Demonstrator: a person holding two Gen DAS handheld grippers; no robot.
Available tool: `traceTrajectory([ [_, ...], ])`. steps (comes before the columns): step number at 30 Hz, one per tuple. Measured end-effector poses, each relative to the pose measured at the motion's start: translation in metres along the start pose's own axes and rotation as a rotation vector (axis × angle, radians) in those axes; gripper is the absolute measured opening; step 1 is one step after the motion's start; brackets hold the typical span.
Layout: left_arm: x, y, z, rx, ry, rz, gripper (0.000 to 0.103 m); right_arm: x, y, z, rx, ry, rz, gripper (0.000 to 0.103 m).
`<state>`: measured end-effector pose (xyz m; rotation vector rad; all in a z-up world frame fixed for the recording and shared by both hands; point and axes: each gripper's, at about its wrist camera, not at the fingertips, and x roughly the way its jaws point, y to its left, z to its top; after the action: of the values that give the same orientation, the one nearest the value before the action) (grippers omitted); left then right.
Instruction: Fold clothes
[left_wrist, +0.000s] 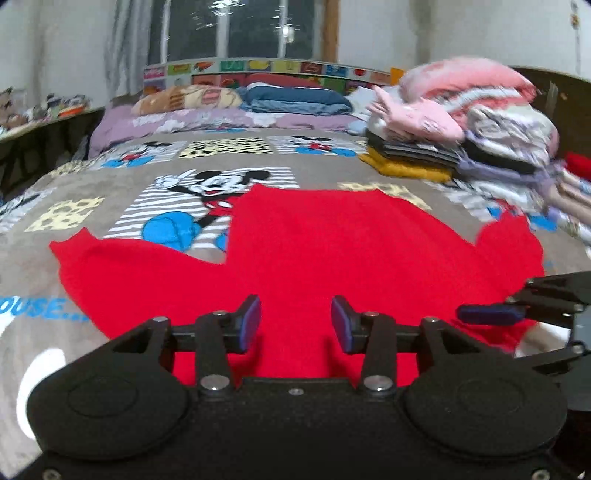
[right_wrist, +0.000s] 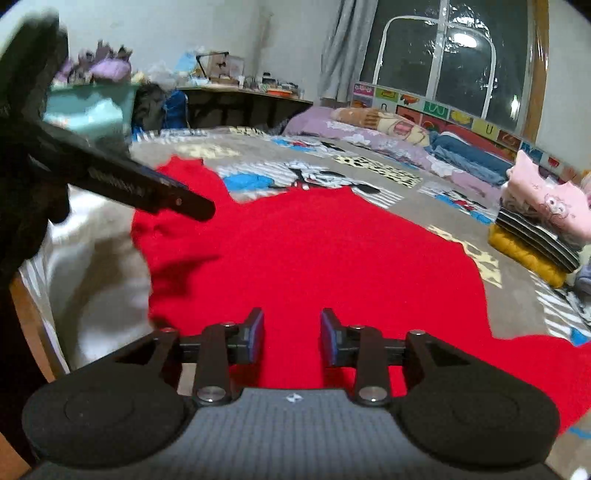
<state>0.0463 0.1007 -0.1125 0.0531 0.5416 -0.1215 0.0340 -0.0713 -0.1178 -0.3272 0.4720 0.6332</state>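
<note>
I'm looking down over the bed (left_wrist: 110, 177) now, and the red garment (left_wrist: 332, 240) is lying spread across the cartoon-print blanket (left_wrist: 66, 206), its body flat in the middle with a sleeve trailing off to each side. My left tool (left_wrist: 295, 323) is hovering just over the near edge of that red cloth, its blue pads (left_wrist: 251, 321) standing apart with nothing between them, only the fabric showing below the gap. My right tool (right_wrist: 291, 334) is sitting the same way in its own view, jaws parted, nothing pinched, red cloth beneath. Whether either tool is actually brushing the fabric, I cannot tell from here. Each tool is peeking into the other's picture: the right one is poking in from the right edge of the left view, and the left one is reaching in from the upper left of the right view, blurred. Off to the right on the bed, a stack of folded clothes (left_wrist: 417, 147) is sitting well apart from the red garment, pink on top, striped in the middle, yellow at the bottom. Pillows and bedding (left_wrist: 258, 99) are lining the far end under the window (left_wrist: 236, 29).
</note>
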Motion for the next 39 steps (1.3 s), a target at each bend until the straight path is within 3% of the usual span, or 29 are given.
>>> traceTrajectory([
  [2, 0.017, -0.013, -0.015, 0.082, 0.077, 0.028, 0.052, -0.003, 0.003, -0.006, 0.012, 0.014, 0.002, 0.038],
  [5, 0.005, -0.026, -0.017, 0.142, -0.007, 0.068, 0.052, -0.017, 0.007, -0.007, 0.003, -0.022, -0.026, 0.035],
  [7, -0.006, -0.035, -0.014, 0.167, -0.059, 0.073, 0.052, -0.035, 0.005, -0.006, 0.011, -0.101, -0.048, 0.036],
  [9, -0.002, -0.044, -0.019, 0.177, -0.019, 0.056, 0.053, -0.039, 0.0, -0.011, 0.039, -0.088, -0.075, 0.039],
  [10, 0.009, -0.047, -0.025, 0.18, 0.059, 0.041, 0.053, -0.034, -0.005, -0.017, 0.066, -0.034, -0.047, 0.041],
  [11, 0.013, -0.047, -0.03, 0.173, 0.072, 0.04, 0.054, -0.03, -0.008, -0.025, 0.084, 0.002, -0.014, 0.043],
  [12, 0.012, -0.048, -0.029, 0.168, 0.062, 0.046, 0.054, -0.026, -0.011, -0.032, 0.101, 0.035, 0.017, 0.044],
  [15, 0.0, -0.051, -0.02, 0.15, 0.001, 0.05, 0.054, -0.042, -0.007, -0.03, 0.078, 0.027, 0.02, 0.044],
  [17, -0.007, -0.056, -0.017, 0.142, -0.053, 0.047, 0.054, -0.057, -0.014, -0.033, 0.149, 0.0, 0.048, 0.044],
  [20, -0.006, -0.07, -0.015, 0.176, -0.088, 0.038, 0.054, -0.073, -0.043, -0.042, 0.379, -0.029, 0.077, 0.044],
  [26, -0.005, -0.112, -0.02, 0.259, -0.093, -0.003, 0.056, -0.086, -0.109, -0.074, 0.746, -0.104, 0.034, 0.044],
  [30, -0.003, -0.147, -0.024, 0.35, -0.102, -0.044, 0.057, -0.083, -0.152, -0.114, 1.029, -0.13, 0.005, 0.045],
  [34, 0.004, -0.182, -0.032, 0.446, -0.106, -0.076, 0.058, -0.088, -0.179, -0.144, 1.17, -0.183, -0.015, 0.044],
  [39, 0.014, -0.216, -0.039, 0.581, -0.115, -0.082, 0.058, -0.087, -0.202, -0.157, 1.224, -0.231, -0.018, 0.045],
])
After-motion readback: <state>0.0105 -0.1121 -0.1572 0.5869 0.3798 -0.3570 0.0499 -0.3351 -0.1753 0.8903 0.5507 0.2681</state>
